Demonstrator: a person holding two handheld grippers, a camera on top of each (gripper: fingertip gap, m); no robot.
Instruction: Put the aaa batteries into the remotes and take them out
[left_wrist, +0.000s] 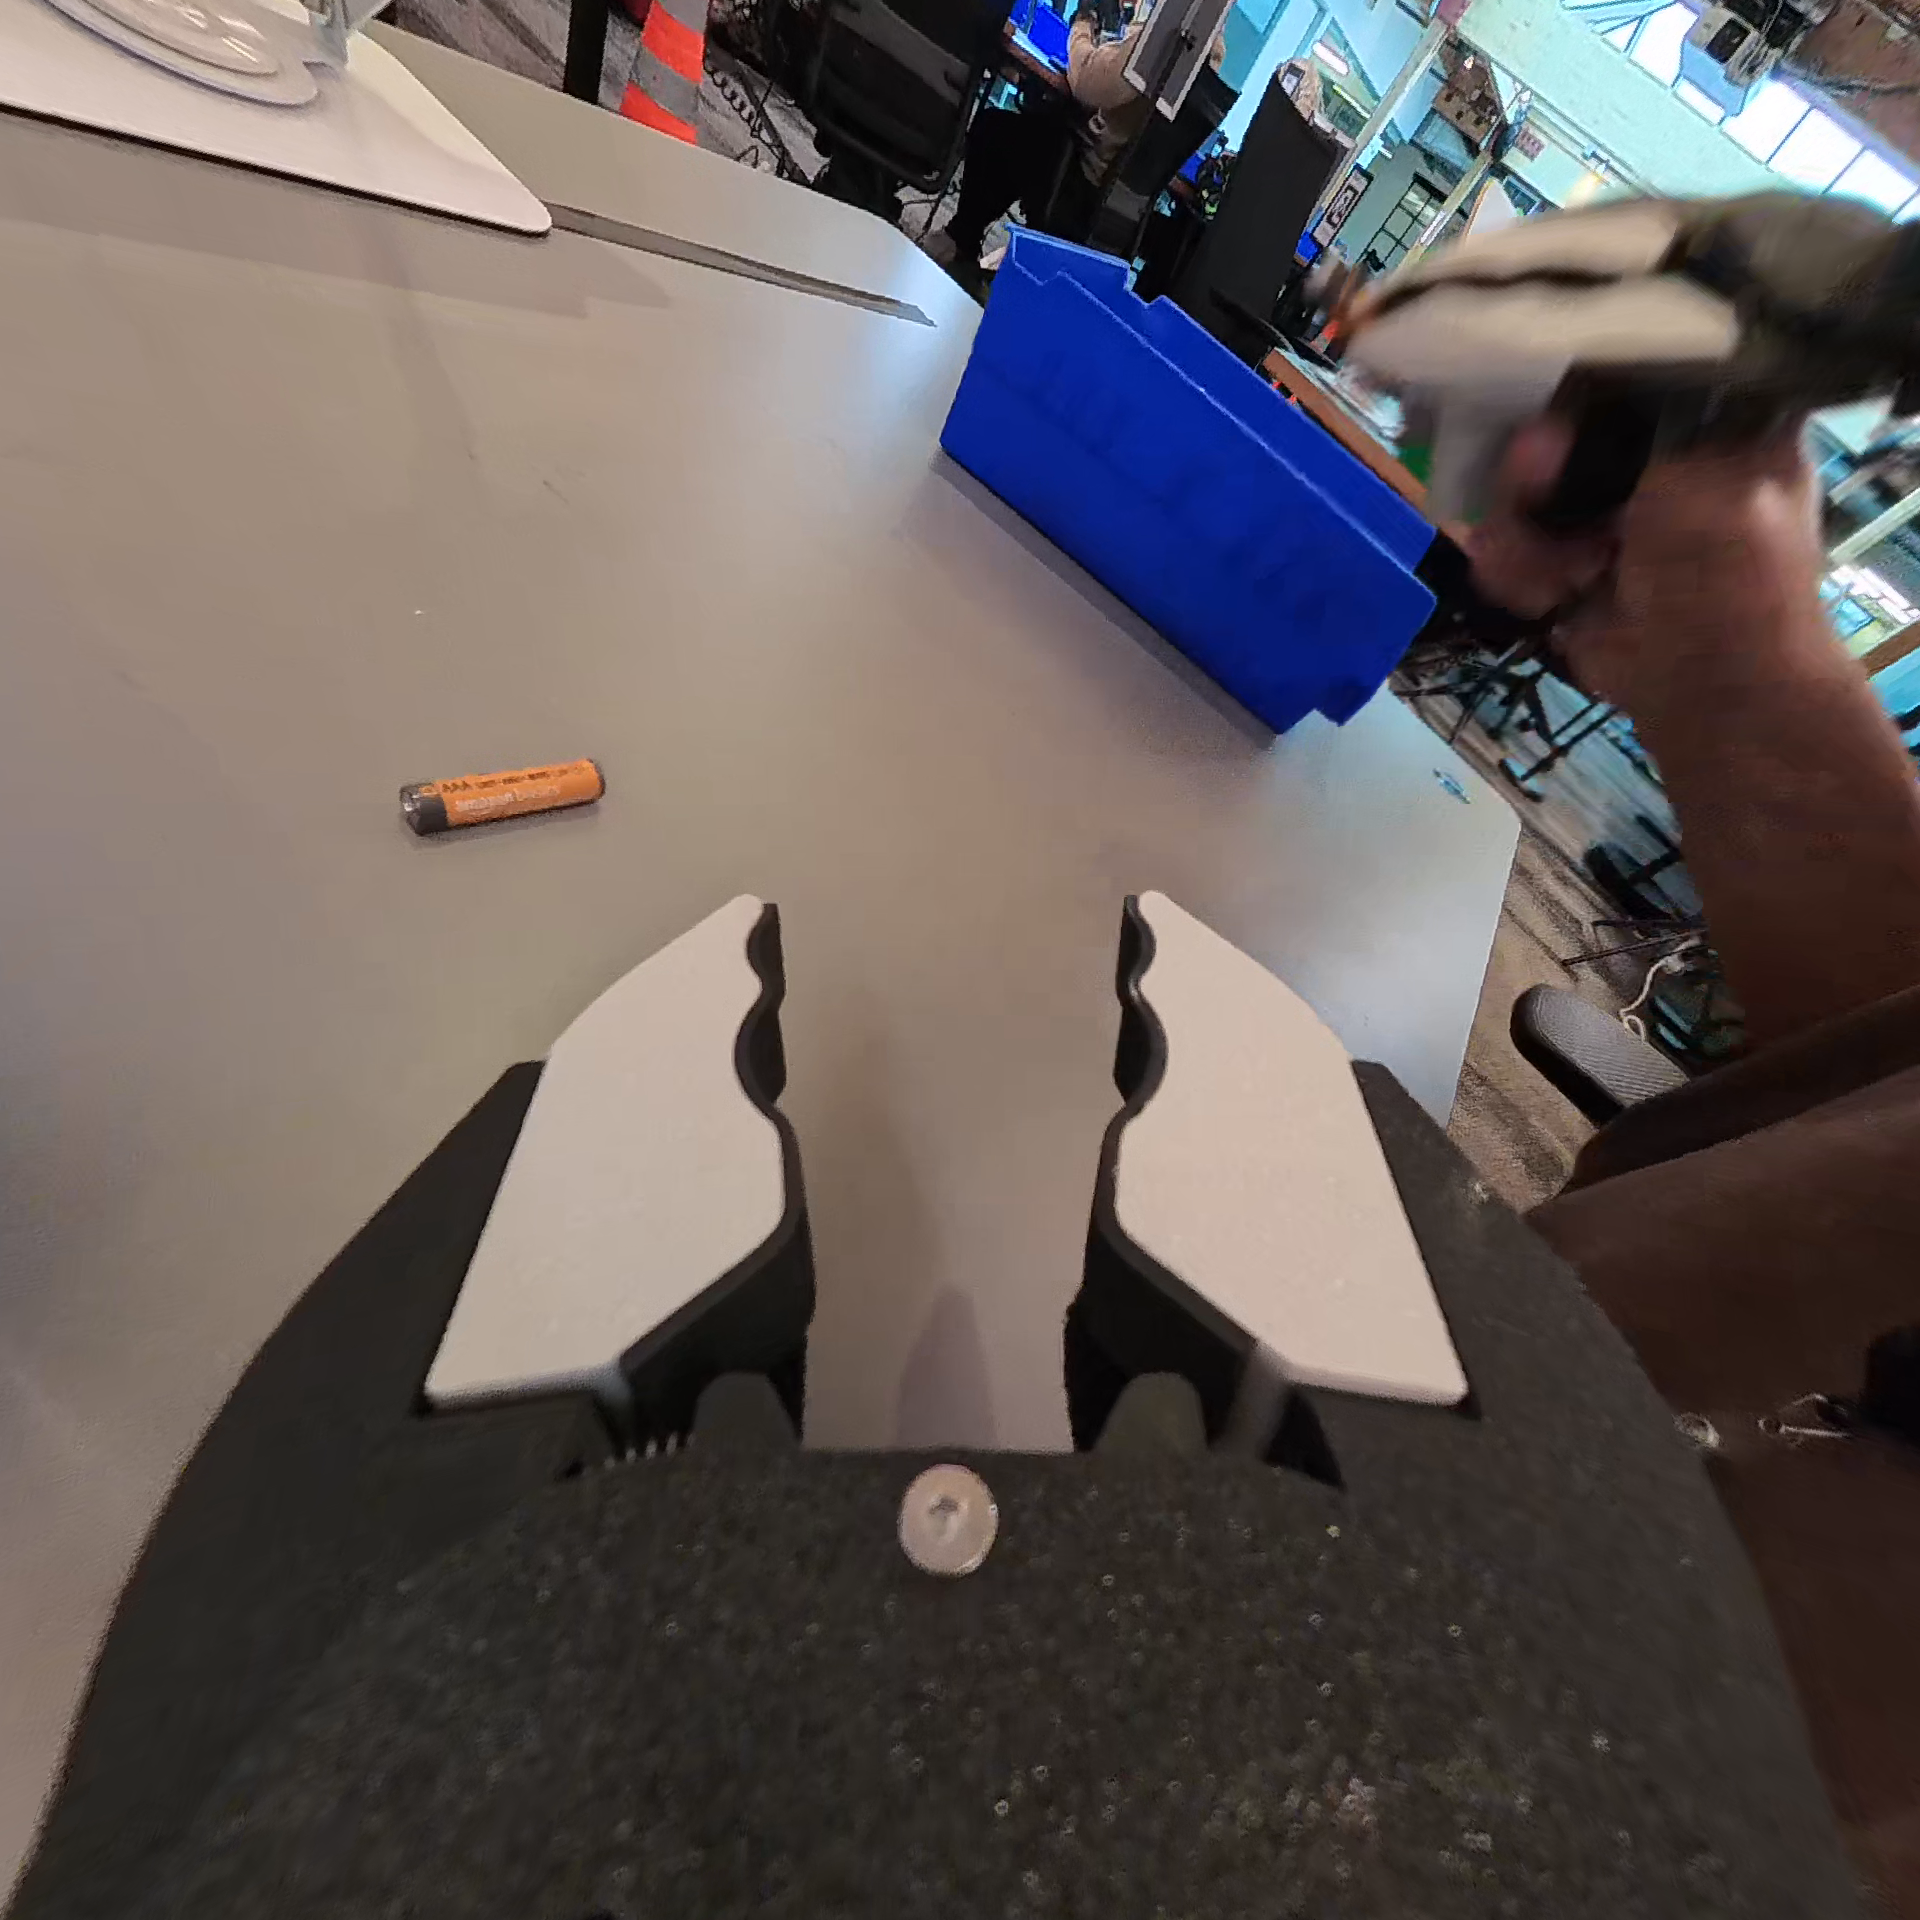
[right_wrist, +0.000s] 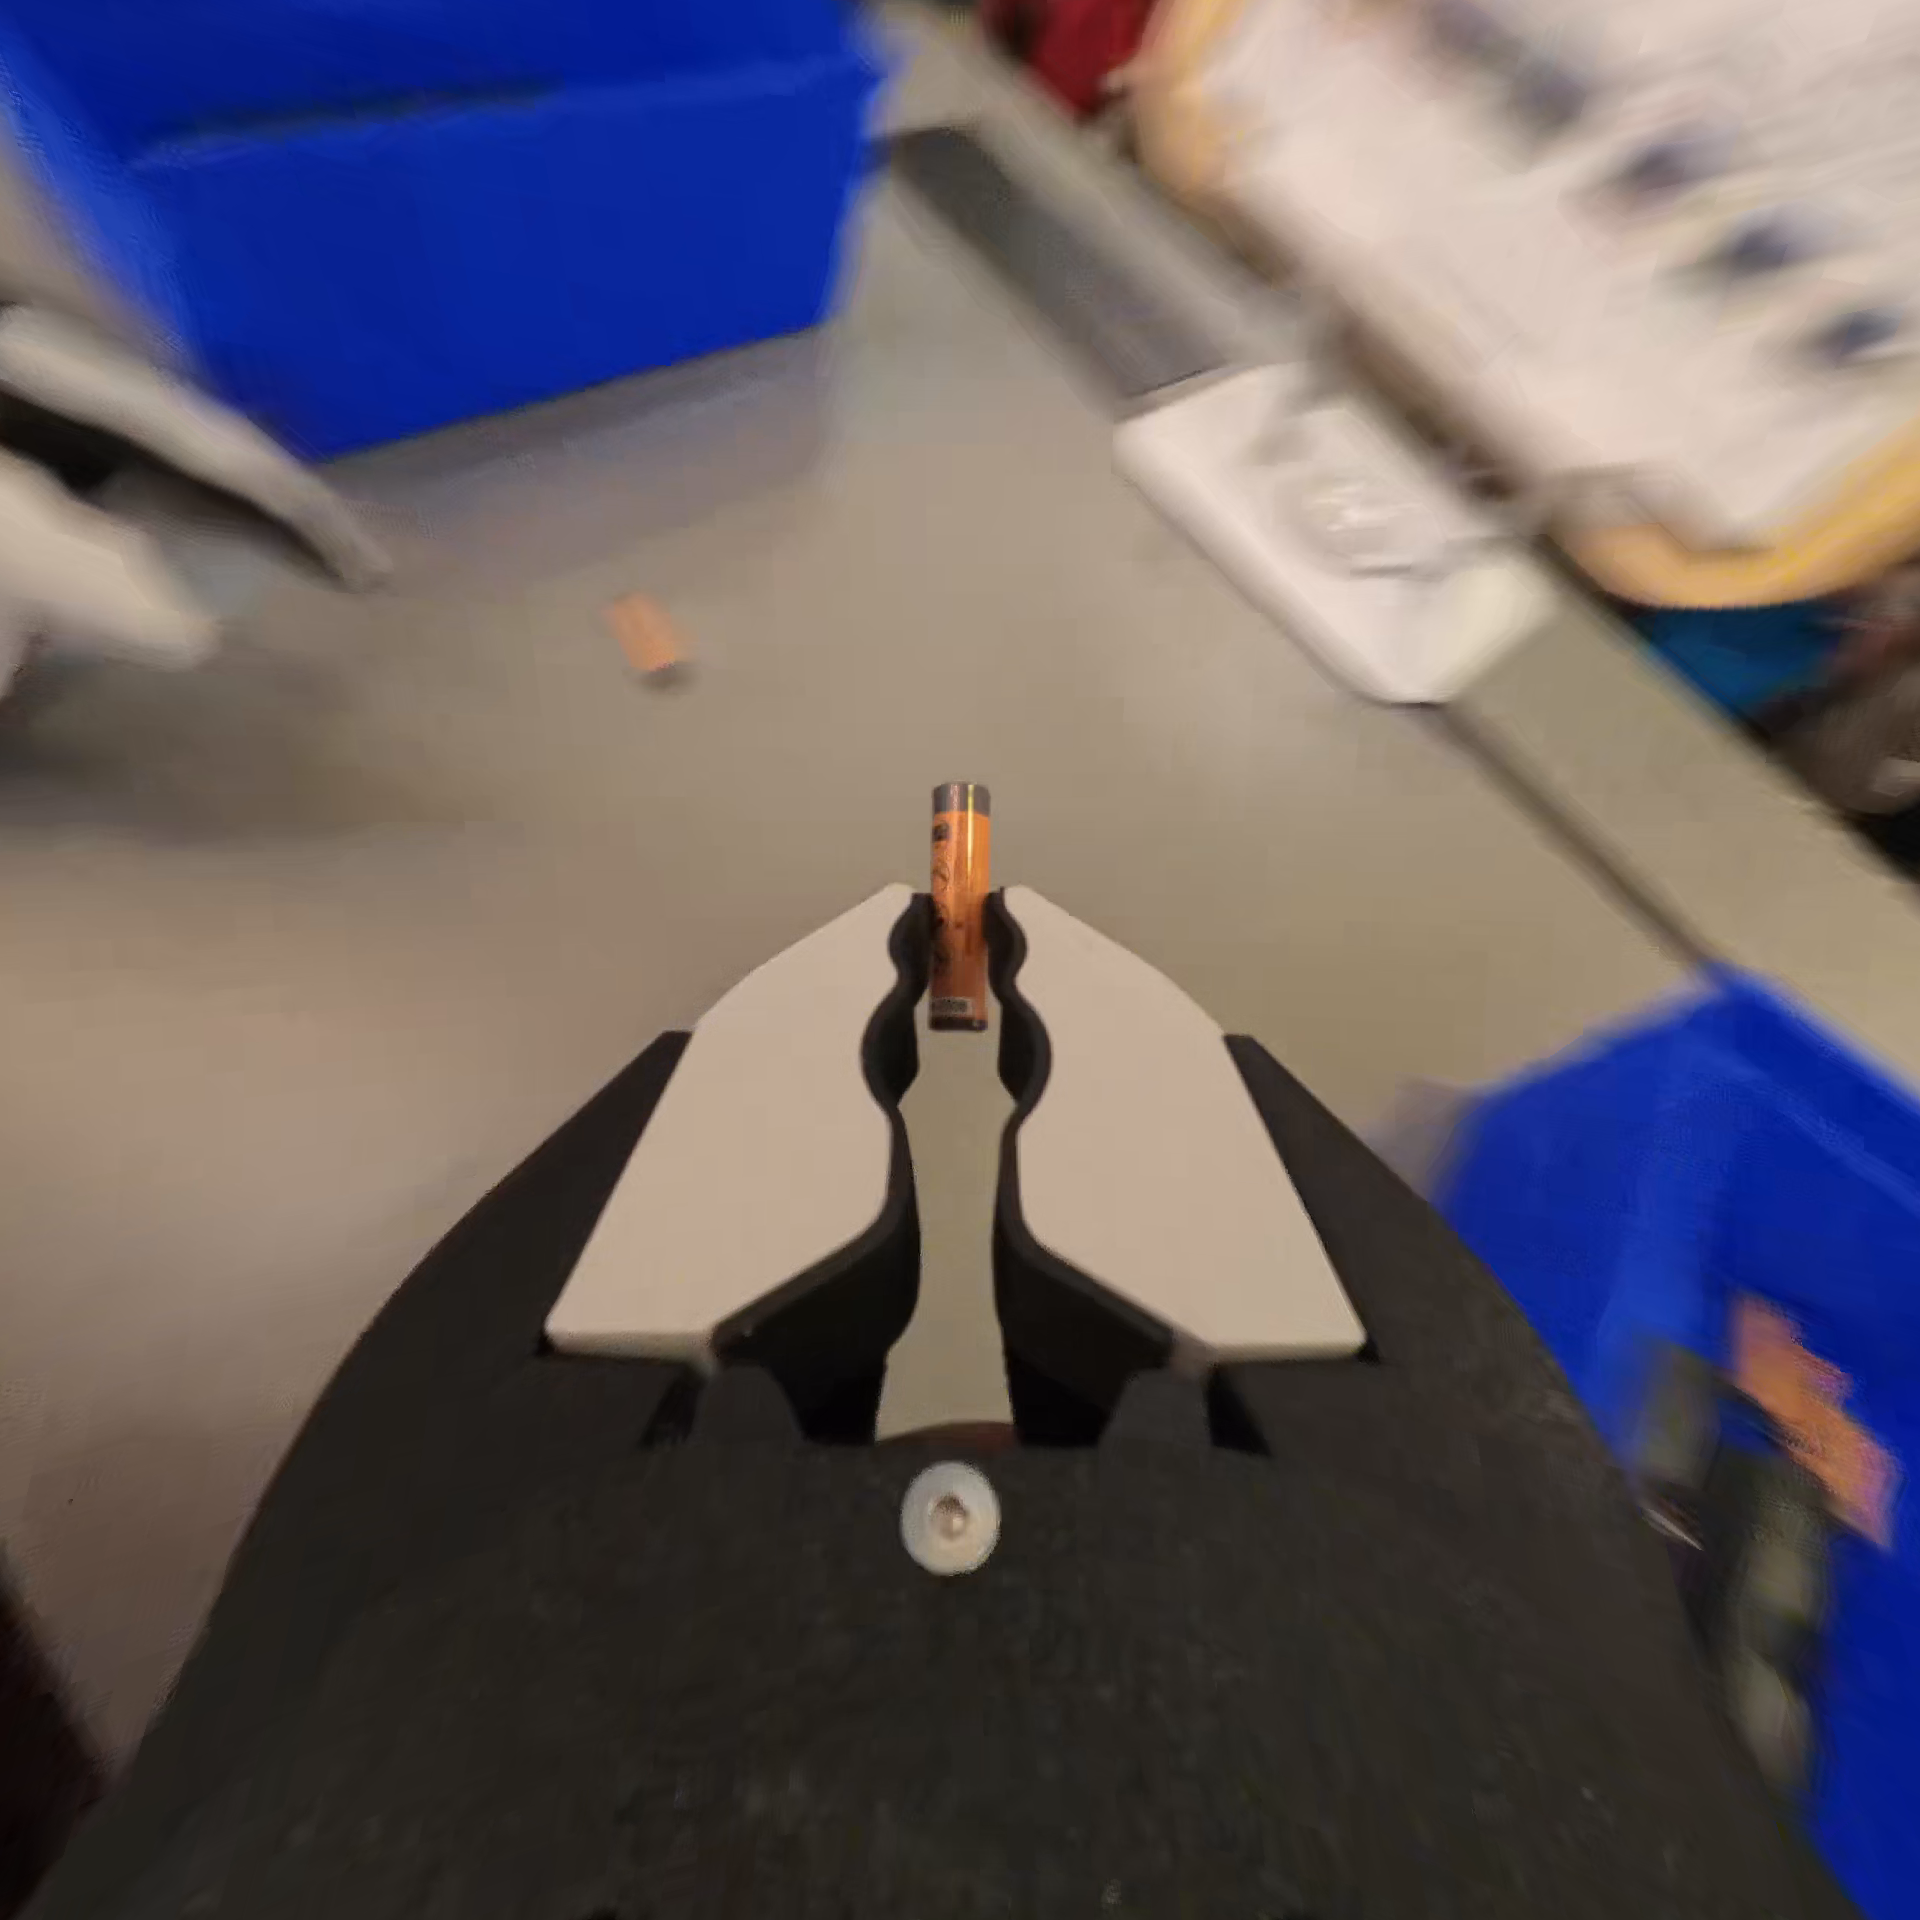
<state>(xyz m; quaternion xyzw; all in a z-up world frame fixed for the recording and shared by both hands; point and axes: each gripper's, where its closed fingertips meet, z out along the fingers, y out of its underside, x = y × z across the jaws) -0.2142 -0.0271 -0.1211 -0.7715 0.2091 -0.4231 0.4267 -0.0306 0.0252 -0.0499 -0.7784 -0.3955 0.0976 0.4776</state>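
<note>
– What has the right gripper (right_wrist: 958, 902) got?
– An orange battery (right_wrist: 958, 914), pinched at the fingertips, its end poking out past them, above the grey table (right_wrist: 312, 1039).
– The left gripper (left_wrist: 948, 906)?
– Jaws spread wide, nothing between them. A second battery (left_wrist: 502, 795) lies loose on the table just ahead-left, blue bin (left_wrist: 1174, 499) further off

Open workshop-lab: grey worktable (left_wrist: 727, 520); blue parts bins (left_wrist: 1174, 499); background workstations (left_wrist: 1143, 125)

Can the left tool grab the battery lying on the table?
Probably yes. The left tool is open and empty, and the battery lies alone on the bare table, just ahead and to its left. Nothing stands between them; the blue bin sits off to the other side.
</note>
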